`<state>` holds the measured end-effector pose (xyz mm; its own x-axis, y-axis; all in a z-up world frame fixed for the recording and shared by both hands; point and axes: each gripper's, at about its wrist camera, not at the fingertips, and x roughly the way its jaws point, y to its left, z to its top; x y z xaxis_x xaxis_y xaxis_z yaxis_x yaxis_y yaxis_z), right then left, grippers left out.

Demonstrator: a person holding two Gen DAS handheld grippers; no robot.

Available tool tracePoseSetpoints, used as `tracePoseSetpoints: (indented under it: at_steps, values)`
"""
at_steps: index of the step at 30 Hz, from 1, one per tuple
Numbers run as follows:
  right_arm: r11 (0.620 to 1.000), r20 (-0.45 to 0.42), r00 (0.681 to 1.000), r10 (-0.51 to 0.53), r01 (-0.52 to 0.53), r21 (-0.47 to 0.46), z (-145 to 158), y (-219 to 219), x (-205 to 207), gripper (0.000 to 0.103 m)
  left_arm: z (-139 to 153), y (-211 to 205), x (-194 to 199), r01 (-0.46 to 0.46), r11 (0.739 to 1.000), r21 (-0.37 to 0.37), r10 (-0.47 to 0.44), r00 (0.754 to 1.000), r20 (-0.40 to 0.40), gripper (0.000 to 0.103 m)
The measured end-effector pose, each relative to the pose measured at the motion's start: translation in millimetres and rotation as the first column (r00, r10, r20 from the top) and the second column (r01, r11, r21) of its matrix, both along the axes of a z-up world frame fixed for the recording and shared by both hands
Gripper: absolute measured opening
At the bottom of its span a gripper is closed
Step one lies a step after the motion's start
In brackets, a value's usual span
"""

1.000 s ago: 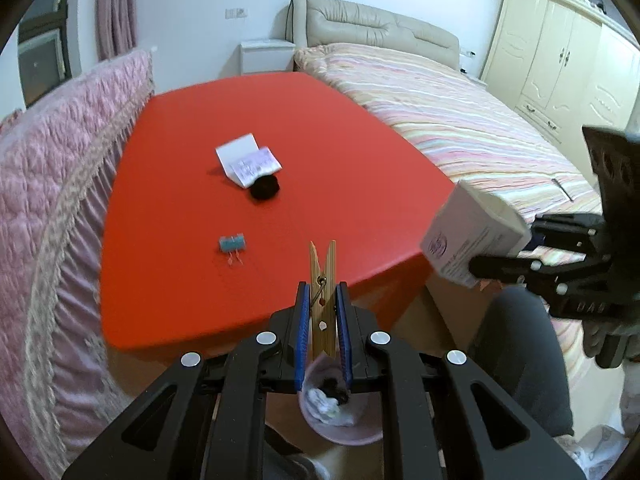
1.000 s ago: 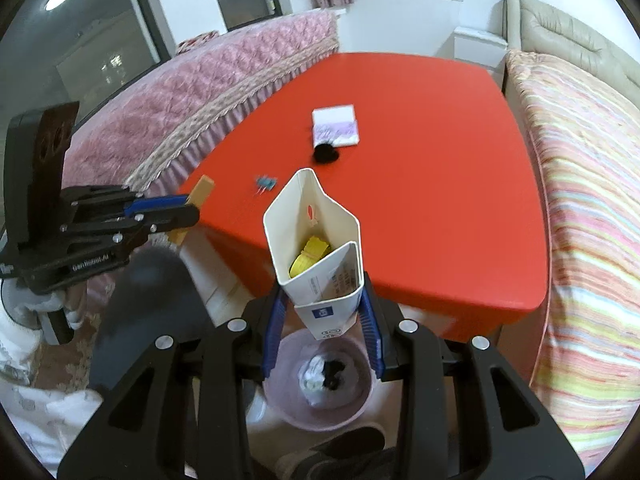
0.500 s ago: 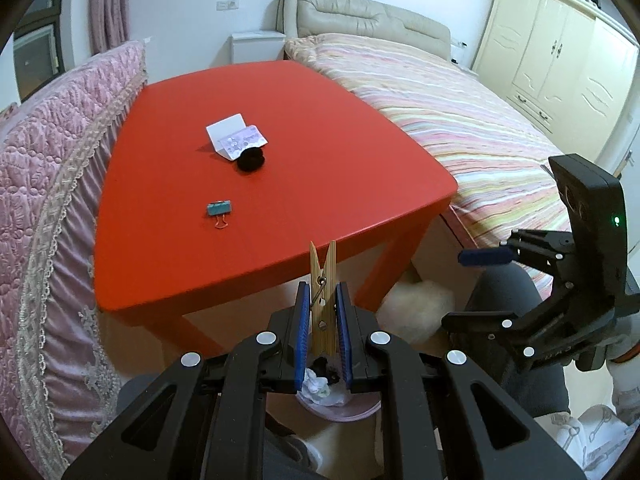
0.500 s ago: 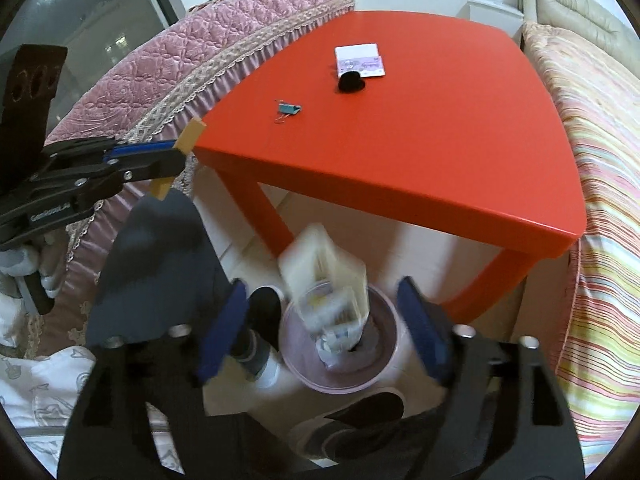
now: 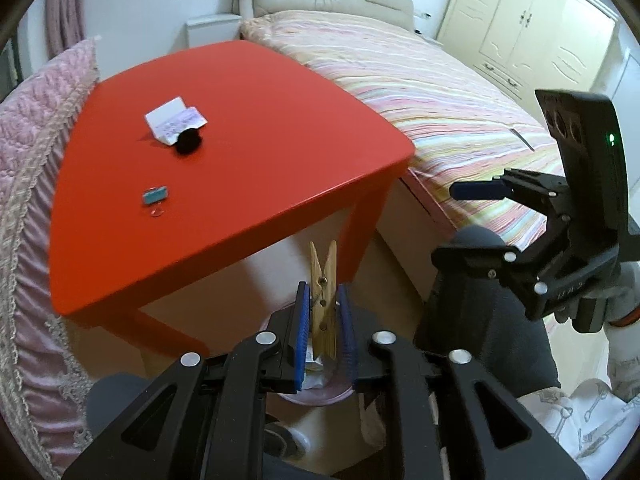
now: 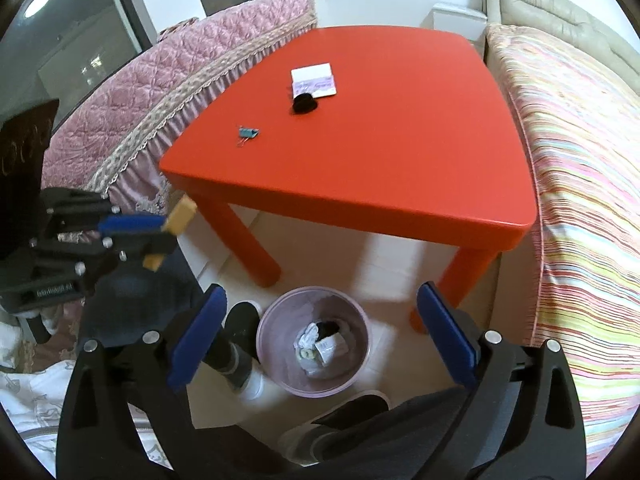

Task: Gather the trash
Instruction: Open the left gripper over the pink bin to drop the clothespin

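Observation:
My left gripper (image 5: 323,336) is shut on a wooden clothespin (image 5: 324,300) and holds it above the pink trash bin (image 5: 320,390); it also shows in the right wrist view (image 6: 160,236). My right gripper (image 6: 320,344) is open and empty, right above the pink trash bin (image 6: 272,320). The white carton (image 6: 330,347) lies inside the bin with other scraps. On the red table (image 6: 380,140) lie a white and purple packet (image 6: 314,80), a black round thing (image 6: 305,103) and a teal binder clip (image 6: 247,133).
A pink quilted sofa (image 6: 160,88) runs along the table's left side. A striped bed (image 6: 580,160) is on the right, with cream wardrobes (image 5: 532,32) behind. The person's shoe (image 6: 240,332) stands beside the bin.
My right gripper opened and the white carton dropped into the bin. Both grippers pulled back from the table and down toward the bin. The left still grips the clothespin.

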<state>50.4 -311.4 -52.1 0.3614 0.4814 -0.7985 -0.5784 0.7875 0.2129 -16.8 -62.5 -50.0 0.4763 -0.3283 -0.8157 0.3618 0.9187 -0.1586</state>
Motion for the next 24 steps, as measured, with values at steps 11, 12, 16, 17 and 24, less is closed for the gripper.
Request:
tracePoseSetpoints:
  at_steps: [11,12,16,17,24]
  values:
    - [1.0,-0.011,1.0,-0.007,0.007,0.011,-2.3,1.3,2.1,0.098,-1.5,14.1,5.2,-0.09,0.996,0.001,0.09,0.996,0.022,0.095]
    - [1.0,-0.011,1.0,-0.005,0.005,0.012,-2.6,2.0,2.1,0.098,-1.1,15.8,5.5,-0.098,0.995,0.004,0.098,0.995,0.023,0.095]
    - [1.0,-0.017,1.0,0.002,-0.002,0.015,-2.8,6.7,3.5,0.099,0.0,27.5,9.1,-0.147,0.989,0.0,0.147,0.989,0.025,0.095]
    - [1.0,-0.019,1.0,0.005,-0.004,0.018,-2.2,8.1,4.2,0.099,0.1,29.7,10.1,-0.157,0.988,0.001,0.157,0.987,0.025,0.095]
    - [0.999,-0.011,1.0,0.023,-0.022,0.033,6.6,17.0,12.1,0.1,7.1,53.6,21.7,-0.242,0.97,0.007,0.241,0.97,0.041,0.095]
